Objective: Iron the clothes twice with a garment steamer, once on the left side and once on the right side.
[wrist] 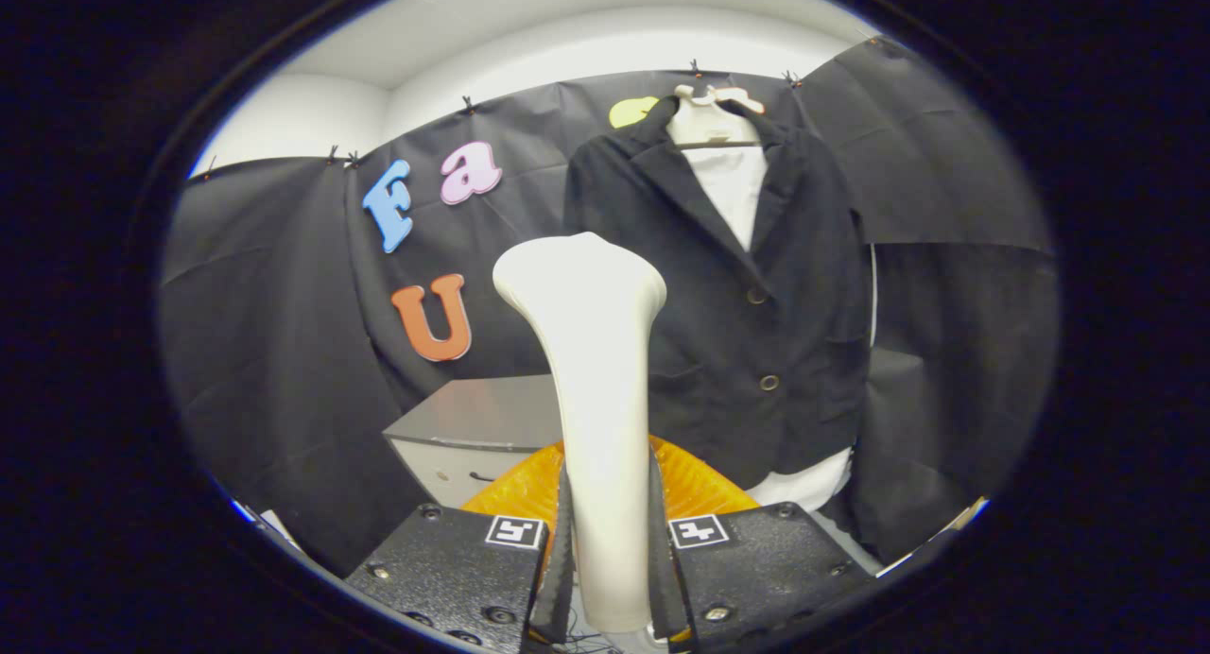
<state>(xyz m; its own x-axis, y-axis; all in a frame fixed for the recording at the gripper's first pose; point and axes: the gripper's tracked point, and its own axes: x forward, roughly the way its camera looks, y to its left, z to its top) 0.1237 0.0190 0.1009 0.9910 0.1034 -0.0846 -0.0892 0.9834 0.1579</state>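
Recording booth, indoor: black cloth wall (274,285) clipped up along its top edge, plain white wall (312,115) and ceiling above. Staged props: dark jacket (747,304) on a hanger (716,101), grey cabinet (482,422) below.

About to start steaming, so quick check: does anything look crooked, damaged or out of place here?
Nothing stands out. The tongs are shut on the white steamer, which stands upright between them. Beyond it the dark jacket hangs straight on its hanger over a white shirt, buttoned, with no visible damage.
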